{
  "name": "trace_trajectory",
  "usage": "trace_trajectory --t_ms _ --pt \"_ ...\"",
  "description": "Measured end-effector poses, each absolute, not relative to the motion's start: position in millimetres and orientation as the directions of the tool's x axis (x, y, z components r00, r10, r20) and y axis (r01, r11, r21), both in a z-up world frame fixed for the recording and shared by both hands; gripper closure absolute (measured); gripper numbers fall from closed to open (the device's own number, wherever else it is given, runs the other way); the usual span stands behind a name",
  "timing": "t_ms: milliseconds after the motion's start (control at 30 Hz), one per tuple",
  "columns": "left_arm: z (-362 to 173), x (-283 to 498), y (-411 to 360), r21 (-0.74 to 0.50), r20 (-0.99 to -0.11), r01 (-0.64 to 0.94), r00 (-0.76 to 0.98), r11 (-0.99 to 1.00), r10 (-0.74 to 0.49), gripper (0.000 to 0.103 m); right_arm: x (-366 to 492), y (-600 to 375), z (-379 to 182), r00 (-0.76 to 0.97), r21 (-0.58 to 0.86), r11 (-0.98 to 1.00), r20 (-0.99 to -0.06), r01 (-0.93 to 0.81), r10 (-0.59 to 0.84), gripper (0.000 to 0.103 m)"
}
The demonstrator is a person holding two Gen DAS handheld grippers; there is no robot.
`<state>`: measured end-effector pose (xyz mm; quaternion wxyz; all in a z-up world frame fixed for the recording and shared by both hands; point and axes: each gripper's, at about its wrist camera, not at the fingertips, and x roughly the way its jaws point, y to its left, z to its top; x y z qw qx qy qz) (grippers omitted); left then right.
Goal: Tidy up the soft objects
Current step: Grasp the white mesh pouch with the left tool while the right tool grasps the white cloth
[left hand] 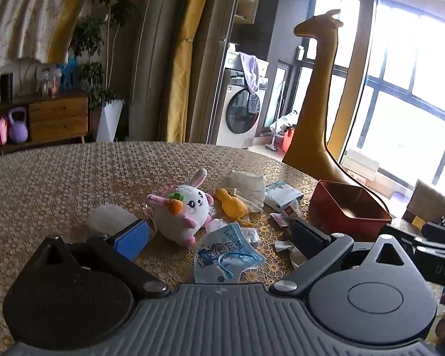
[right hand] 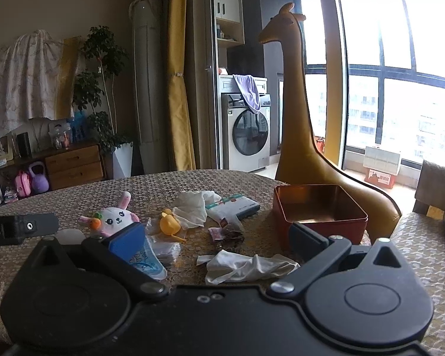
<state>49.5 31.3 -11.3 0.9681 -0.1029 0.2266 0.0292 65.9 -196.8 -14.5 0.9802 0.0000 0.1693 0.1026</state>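
On the counter (right hand: 169,184), under its patterned cover, the soft things lie scattered and unsorted, so the task looks barely begun. At the right side stands a red box (right hand: 320,213), and in the right wrist view its inside shows bare, with nothing put into it; I judge it the likely place for the soft things, though that is a guess.

A plush bunny (left hand: 187,210) sits left of the middle, with a yellow duck toy (left hand: 231,204) just beside it on the right. A crumpled white cloth (left hand: 246,187) lies behind the duck, touching it. A blue face mask (left hand: 225,252) lies flat in front of the bunny, near the left gripper (left hand: 219,237). A small tissue pack (right hand: 234,206) and some wrappers (right hand: 225,233) rest between the cloth and the box. A crumpled white tissue (right hand: 246,267) lies close before the right gripper (right hand: 219,243).

Both grippers are released, fingers spread wide, and neither holds anything. The left one hovers over the mask, with the bunny beyond it; the right one hovers over the white tissue, with the box just beside its right finger.

Everything is left to do: each soft thing must be picked up and gathered.
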Motion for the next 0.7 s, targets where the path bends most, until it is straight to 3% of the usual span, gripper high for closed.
trace_trajectory --t_ms 333,500,700 --pt "-22 82 71 -0.23 -0.472 -0.212 0.878 0.95 0.082 0.0 98 -197 -24 0.904 0.045 0.979 -0.379 -0.197 0.199 0.0" --pt "-33 106 94 -0.151 -0.548 -0.248 0.827 0.957 0.129 0.0 117 -197 -30 0.888 0.044 0.979 -0.415 -0.198 0.198 0.0" --pt "-38 132 124 -0.104 -0.542 -0.287 0.819 0.952 0.188 0.0 146 -198 -33 0.879 0.01 0.982 -0.443 -0.19 0.175 0.0"
